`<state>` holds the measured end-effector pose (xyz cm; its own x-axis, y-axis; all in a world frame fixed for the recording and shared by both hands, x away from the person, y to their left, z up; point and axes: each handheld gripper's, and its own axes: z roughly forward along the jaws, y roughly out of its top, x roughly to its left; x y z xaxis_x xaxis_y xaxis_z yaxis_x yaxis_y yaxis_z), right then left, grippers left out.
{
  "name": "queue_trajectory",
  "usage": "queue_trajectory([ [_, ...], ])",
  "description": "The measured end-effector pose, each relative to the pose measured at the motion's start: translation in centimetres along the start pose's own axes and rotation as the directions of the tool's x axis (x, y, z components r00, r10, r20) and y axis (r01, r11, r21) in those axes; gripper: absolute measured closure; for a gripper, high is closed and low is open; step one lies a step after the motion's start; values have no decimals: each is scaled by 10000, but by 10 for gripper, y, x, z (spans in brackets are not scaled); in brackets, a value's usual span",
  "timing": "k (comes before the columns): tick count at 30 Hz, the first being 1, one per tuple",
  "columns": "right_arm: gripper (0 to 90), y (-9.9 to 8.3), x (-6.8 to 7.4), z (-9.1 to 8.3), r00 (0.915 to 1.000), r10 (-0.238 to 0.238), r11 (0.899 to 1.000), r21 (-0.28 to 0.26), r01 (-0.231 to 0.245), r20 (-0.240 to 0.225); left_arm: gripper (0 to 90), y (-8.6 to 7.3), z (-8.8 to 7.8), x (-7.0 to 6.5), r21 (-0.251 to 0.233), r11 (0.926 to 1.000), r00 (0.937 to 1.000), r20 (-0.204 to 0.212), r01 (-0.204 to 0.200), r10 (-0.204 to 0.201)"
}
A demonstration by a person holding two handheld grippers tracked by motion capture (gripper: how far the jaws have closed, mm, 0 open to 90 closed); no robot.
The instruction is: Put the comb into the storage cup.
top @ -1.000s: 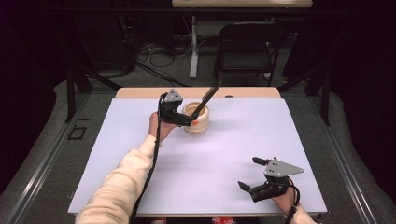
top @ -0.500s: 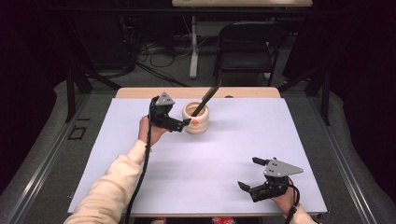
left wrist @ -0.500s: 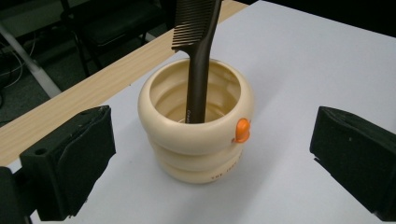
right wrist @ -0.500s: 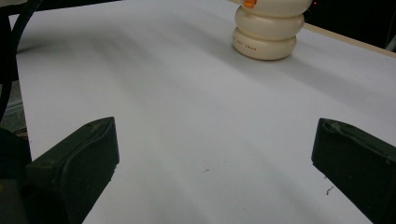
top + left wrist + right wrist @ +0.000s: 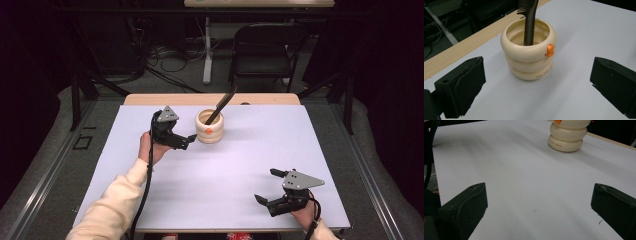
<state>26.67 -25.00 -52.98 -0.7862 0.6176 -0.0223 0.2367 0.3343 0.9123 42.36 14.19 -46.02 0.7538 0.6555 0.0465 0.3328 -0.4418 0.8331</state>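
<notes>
Cream ribbed ceramic cup (image 5: 209, 127) with a dark comb (image 5: 221, 104) standing in it, near the desk's far edge.
High view: left gripper (image 5: 186, 142) sits just beside the cup, jaws spread and empty after opening; right gripper (image 5: 266, 186) rests spread near the white desk's (image 5: 250, 155) near right corner. Left gripper view: the cup, its orange knob (image 5: 549, 50) showing, stands apart between the wide jaws. Right gripper view: open jaws frame bare desk, cup well apart.
</notes>
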Motion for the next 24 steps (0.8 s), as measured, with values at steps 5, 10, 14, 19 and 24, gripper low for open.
queue_trajectory([
  [5, 2, 0, 0, 0, 10000, -9, 10000, 16, 9, -11, 2, -10, -8, -3, 52, 10000, 9999, -105, 47, -47],
  [10, 2, 0, 0, 0, 10000, -2, 10000, 32, 2, -10, 2, -21, -16, -5, 147, 9999, 9998, -167, 78, -75],
  [14, 2, 0, 0, 1, 10000, -7, 10000, 33, 7, -9, 2, -27, -21, -8, 195, 9997, 9997, -215, 129, -125],
  [19, 2, 0, 0, 0, 10000, 4, 10000, 40, -4, -15, 2, -35, -28, -12, 230, 9996, 9995, -266, 169, -163],
  [24, 2, 0, 1, 0, 10000, 7, 10000, 56, -7, -15, 2, -43, -35, -14, 264, 9994, 9993, -310, 238, -230],
])
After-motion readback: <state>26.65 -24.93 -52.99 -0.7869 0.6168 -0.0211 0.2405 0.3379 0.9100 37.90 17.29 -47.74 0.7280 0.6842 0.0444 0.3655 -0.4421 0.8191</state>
